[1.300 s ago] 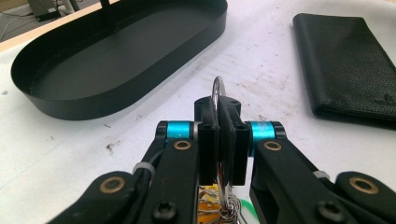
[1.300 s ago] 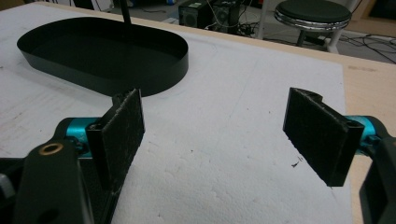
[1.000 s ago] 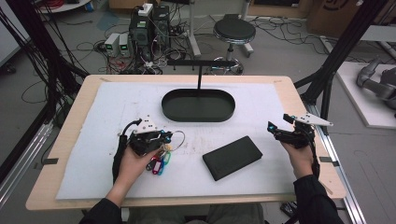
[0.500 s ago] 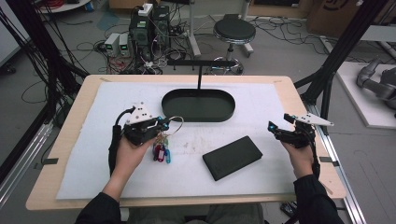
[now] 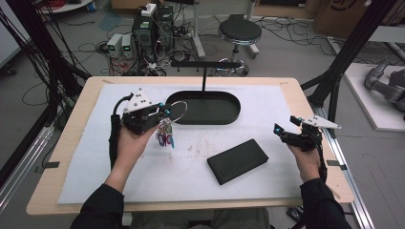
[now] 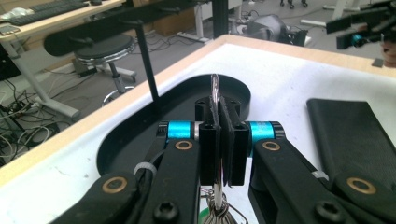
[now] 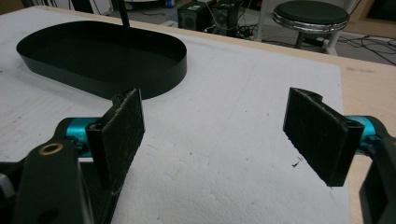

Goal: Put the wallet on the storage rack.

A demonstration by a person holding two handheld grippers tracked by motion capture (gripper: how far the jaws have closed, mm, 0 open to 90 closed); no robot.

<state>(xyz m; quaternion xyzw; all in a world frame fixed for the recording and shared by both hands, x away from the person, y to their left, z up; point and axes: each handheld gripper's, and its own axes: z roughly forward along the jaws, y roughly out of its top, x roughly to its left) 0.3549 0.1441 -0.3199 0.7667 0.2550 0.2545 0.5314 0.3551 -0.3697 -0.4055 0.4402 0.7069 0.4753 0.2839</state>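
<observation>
High view: left gripper [image 5: 165, 110] sits over the white foam mat [image 5: 95, 157], just left of the shallow black oval tray [image 5: 224, 114], jaws pressed together on a thin silver metal key ring [image 5: 177, 110]; a bunch of small coloured keys and tags [image 5: 165, 137] hangs off it above the mat. The ring's loop sticks out over the tray's left rim. A flat black rectangular case [image 5: 237, 161] lies on the mat between the two hands, well apart from both. Right gripper [image 5: 286, 129] is near the table's right edge, held by the person's right hand [image 5: 305, 155], holding nothing. A thin black T-shaped post [image 5: 204, 76] stands at the tray's far side. Left gripper view: the jaws are shut on the ring [image 6: 215, 100], seen edge-on and upright, with the tray [image 6: 121, 140] right behind it and the case [image 6: 345, 135] off to the right; the other gripper [image 6: 362, 25] shows far off at top right. Right gripper view: pads [image 7: 122, 126] spread wide with bare mat [image 7: 219, 140] between them, tray [image 7: 140, 70] ahead at upper left.
</observation>
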